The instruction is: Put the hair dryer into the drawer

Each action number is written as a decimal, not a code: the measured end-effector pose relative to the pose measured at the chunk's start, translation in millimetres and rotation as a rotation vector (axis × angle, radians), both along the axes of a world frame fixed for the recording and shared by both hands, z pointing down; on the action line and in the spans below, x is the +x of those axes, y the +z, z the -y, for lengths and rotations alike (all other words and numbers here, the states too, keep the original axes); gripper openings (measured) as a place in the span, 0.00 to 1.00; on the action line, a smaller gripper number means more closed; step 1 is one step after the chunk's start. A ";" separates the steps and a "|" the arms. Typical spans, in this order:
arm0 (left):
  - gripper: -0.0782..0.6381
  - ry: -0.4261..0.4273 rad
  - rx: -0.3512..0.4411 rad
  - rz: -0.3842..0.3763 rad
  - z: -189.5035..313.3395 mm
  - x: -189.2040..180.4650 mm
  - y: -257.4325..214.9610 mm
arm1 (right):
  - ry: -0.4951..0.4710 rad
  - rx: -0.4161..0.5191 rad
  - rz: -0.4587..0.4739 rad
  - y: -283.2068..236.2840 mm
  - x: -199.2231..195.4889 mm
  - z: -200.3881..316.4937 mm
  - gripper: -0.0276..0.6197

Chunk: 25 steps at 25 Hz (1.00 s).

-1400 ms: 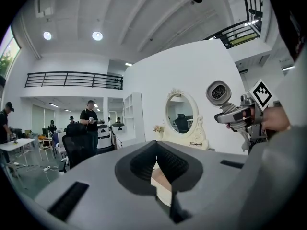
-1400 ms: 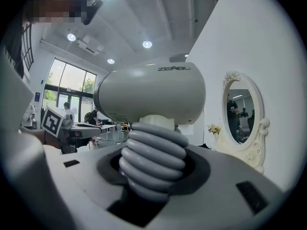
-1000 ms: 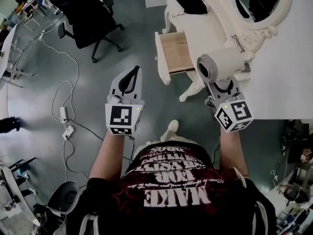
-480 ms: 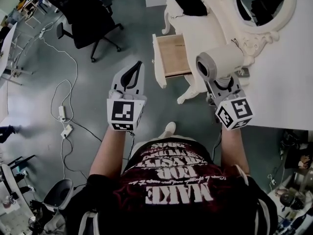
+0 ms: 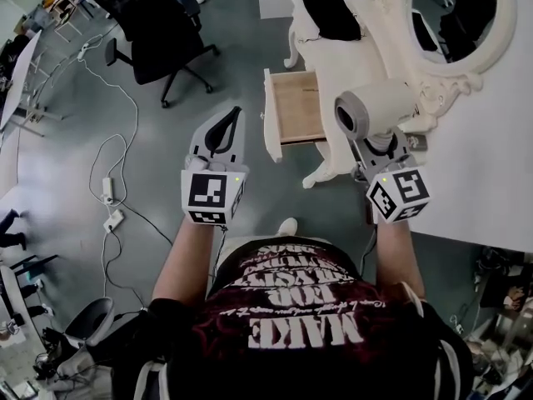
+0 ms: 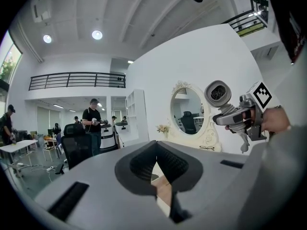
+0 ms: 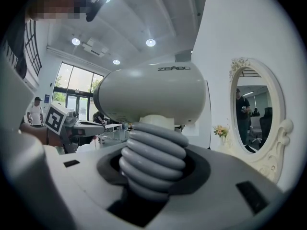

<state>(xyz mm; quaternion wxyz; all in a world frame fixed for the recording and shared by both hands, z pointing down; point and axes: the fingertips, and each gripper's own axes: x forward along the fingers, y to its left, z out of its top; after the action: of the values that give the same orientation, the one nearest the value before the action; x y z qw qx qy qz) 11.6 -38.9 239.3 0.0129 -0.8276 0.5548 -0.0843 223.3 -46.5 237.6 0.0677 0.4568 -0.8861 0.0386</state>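
Two grippers hang before the cream carved dressing table [image 5: 350, 63]: the right gripper [image 5: 379, 146] clamps the ribbed grey handle of the cream hair dryer [image 5: 372, 107], above the table's front edge just right of the open wood-bottomed drawer [image 5: 298, 107], while the left gripper [image 5: 225, 130], jaws together and empty, hangs over the grey floor [image 5: 166, 157], with a black office chair [image 5: 158, 32] beyond it.

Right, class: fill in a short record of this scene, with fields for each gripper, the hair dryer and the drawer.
left gripper: jaws together, nothing between them
right gripper: closed on the hair dryer's ribbed handle
hair dryer: barrel up, held near the dressing table, outside the drawer
drawer: pulled open, visible wooden bottom bare
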 end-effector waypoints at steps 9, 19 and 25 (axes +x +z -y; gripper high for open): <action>0.12 -0.046 -0.016 0.008 6.7 -4.5 9.8 | -0.022 -0.030 0.011 11.3 3.1 17.6 0.33; 0.12 -0.044 -0.023 0.020 21.5 -28.3 10.2 | -0.021 -0.054 0.037 16.9 -21.6 32.6 0.33; 0.12 -0.024 -0.026 0.010 61.2 -44.3 12.4 | -0.005 -0.066 0.031 22.3 -40.7 62.1 0.33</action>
<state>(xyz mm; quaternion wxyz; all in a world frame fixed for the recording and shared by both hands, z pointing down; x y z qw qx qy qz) -32.7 -100.0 251.7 0.0040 -0.8204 0.5637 -0.0960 182.5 -108.5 259.9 0.0693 0.4515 -0.8864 0.0749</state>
